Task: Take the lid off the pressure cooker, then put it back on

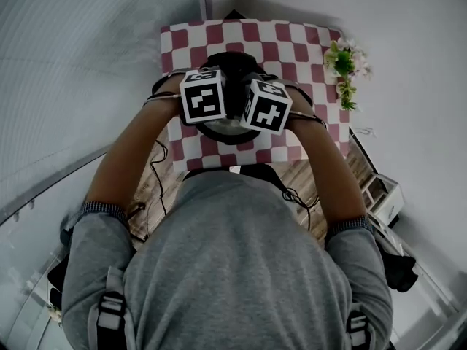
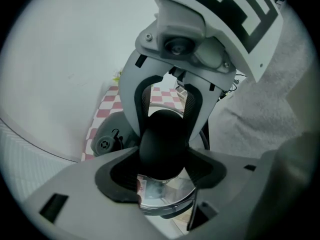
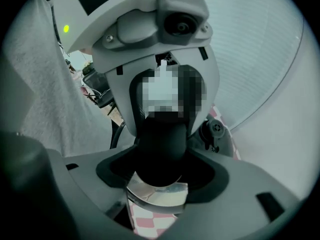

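Left tongs (image 2: 162, 171) are clamping the black lid handle (image 2: 162, 139) from the left, pads pressing on its sides, nothing else between them. The pressure cooker (image 1: 219, 128) is sitting about mid-way across the checked worktop (image 1: 292, 49). The grey lid (image 2: 106, 143) with its small valve is showing just beside the handle, and the steel wall is gleaming beneath. Cannot tell whether the lid is seated or already clear of the rim, as both marker cubes are covering it from above. Right tongs (image 3: 160, 171) are gripping the same handle from the opposite side, set fairly wide around its bulk. Flowers (image 1: 343, 68) are lying at the far-right corner, well apart. Risks, as I am judging them: two pairs of tongs are crowding one rounded handle, so an uneven pull could be tilting the lid and jamming it on the rim. The smooth handle could be slipping from the pads. A stuck lid could be dragging the whole pot across the worktop.
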Tool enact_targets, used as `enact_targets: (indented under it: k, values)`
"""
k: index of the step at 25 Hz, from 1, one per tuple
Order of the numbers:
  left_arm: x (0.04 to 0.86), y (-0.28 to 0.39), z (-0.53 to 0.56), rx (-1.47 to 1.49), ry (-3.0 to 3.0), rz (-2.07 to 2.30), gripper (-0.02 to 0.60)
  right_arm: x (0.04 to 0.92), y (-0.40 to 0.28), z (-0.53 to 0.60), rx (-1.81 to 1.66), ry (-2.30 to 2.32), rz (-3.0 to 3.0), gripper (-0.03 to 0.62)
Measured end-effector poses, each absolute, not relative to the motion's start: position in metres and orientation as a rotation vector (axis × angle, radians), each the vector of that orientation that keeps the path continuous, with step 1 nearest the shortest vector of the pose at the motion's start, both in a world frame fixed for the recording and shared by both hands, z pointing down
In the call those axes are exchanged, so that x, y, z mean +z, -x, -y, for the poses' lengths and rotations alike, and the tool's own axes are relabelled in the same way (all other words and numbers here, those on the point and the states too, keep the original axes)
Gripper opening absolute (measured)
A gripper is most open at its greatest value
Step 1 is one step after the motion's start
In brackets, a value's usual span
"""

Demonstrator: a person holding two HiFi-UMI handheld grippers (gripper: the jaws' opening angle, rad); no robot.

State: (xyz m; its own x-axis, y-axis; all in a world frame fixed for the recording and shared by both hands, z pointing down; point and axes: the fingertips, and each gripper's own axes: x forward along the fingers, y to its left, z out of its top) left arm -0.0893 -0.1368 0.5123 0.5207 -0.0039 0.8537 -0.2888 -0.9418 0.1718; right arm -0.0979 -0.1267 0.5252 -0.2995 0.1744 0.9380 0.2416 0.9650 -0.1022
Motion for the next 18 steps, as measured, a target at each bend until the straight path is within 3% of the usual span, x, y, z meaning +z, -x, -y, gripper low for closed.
enact_targets:
  k: [18]
  values:
    - [0.5107, 0.0913, 0.1401, 1.283, -2.272, 0.554, 0.302, 0.5232, 0.0958, 0.1279, -0.329, 0.68, 1.772, 0.301]
